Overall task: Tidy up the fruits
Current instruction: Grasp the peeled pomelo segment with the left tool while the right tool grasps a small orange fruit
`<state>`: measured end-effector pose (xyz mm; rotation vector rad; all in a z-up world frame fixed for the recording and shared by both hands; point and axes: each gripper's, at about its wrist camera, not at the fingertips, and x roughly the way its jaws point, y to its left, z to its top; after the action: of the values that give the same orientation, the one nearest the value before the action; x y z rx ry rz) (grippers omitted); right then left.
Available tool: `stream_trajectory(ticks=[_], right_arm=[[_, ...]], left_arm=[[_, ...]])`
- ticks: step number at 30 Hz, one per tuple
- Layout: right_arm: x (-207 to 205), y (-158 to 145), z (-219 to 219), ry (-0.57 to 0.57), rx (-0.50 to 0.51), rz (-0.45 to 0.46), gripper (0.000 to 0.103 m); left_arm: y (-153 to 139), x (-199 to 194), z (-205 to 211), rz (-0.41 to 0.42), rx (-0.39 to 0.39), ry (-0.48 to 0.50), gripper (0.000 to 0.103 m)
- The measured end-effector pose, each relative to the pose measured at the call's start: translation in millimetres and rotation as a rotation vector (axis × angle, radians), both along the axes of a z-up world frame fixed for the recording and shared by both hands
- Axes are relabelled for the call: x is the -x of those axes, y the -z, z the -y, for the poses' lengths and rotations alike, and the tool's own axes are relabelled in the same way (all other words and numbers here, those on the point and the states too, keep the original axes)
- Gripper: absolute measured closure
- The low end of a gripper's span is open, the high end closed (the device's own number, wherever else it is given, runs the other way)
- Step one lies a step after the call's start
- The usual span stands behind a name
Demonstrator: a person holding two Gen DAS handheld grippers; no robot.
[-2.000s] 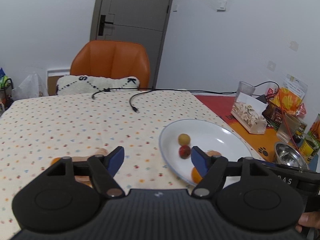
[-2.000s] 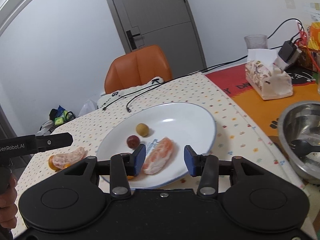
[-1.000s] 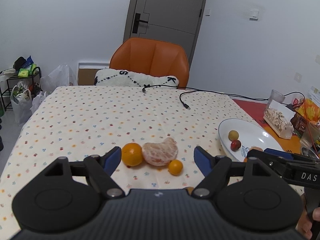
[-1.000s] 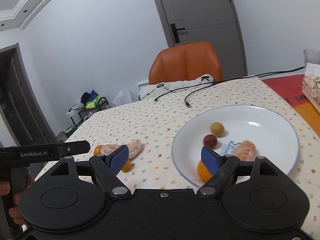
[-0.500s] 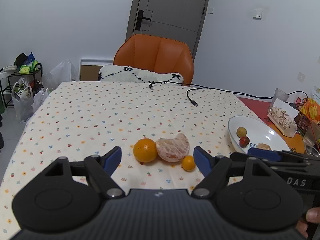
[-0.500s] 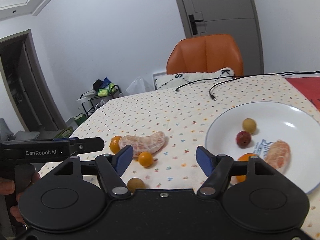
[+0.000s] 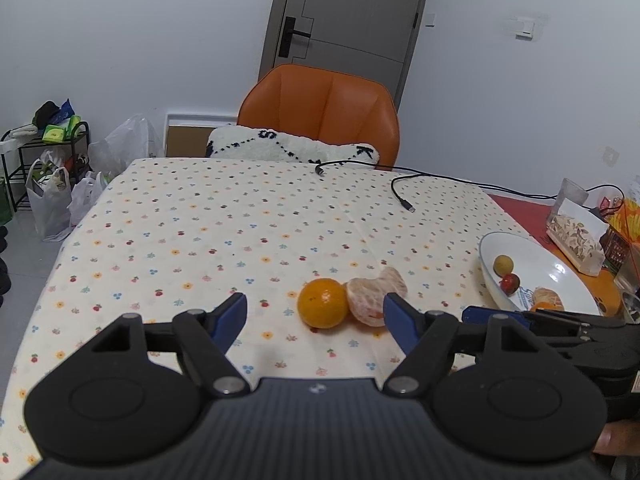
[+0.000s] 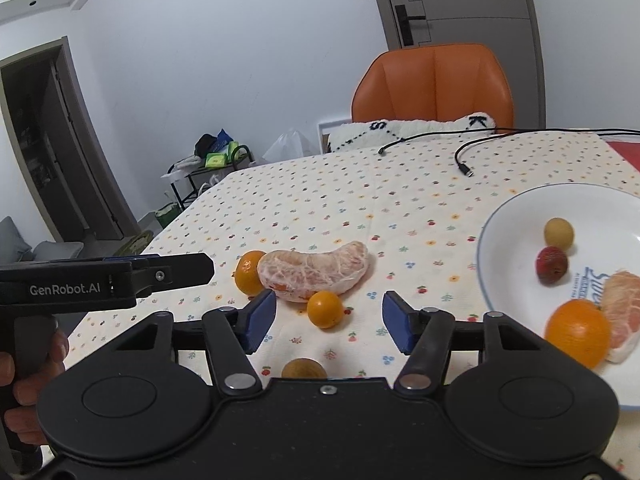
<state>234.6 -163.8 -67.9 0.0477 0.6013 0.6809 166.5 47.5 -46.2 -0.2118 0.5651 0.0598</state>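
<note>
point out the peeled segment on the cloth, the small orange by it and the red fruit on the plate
peeled segment (image 8: 316,270), right wrist view, middle of its pale flesh
small orange (image 8: 325,309), right wrist view, centre of its skin
red fruit (image 8: 552,266), right wrist view, centre of its front

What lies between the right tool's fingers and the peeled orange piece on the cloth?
In the right wrist view, a small orange sits before the right tool, whose jaws are closing, touching the peeled piece behind.

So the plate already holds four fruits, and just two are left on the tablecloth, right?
The plate does hold four fruits, but four remain on the tablecloth, not two: an orange, a peeled half, a small orange and a brown fruit. The right wrist view shows all four.
</note>
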Motion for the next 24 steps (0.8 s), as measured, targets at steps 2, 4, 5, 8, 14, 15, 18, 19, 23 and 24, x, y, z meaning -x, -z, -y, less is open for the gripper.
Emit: stream_trajectory(ticks=[2, 4, 5, 8, 14, 15, 18, 19, 23, 24], right_arm=[[-3, 1, -3, -0.002, 0.005, -0.007, 0.050], [-5, 2, -5, -0.005, 0.010, -0.012, 0.051], [-7, 3, -7, -0.006, 0.012, -0.015, 0.052], [-11, 4, -10, -0.008, 0.016, -0.021, 0.056], [-16, 8, -14, -0.017, 0.022, -0.035, 0.058], [-17, 9, -15, -0.020, 0.024, -0.037, 0.059], [-18, 12, -19, -0.034, 0.042, -0.052, 0.067], [-19, 14, -20, -0.038, 0.048, -0.060, 0.073], [-18, 14, -18, -0.047, 0.046, -0.061, 0.080], [-18, 13, -16, -0.047, 0.042, -0.058, 0.080]], left_arm=[[1, -2, -1, -0.002, 0.000, -0.002, 0.030], [2, -4, -2, -0.005, 0.001, -0.002, 0.030], [3, -6, -3, -0.006, 0.002, 0.000, 0.031], [3, -9, -3, -0.006, 0.004, 0.004, 0.032], [4, -17, 1, -0.005, 0.000, 0.026, 0.033], [4, -18, 1, -0.006, 0.001, 0.029, 0.033], [5, -24, 3, -0.009, 0.002, 0.041, 0.034], [5, -26, 4, -0.008, 0.000, 0.047, 0.035], [6, -33, 9, -0.007, -0.004, 0.069, 0.035], [6, -35, 10, -0.007, -0.007, 0.075, 0.035]])
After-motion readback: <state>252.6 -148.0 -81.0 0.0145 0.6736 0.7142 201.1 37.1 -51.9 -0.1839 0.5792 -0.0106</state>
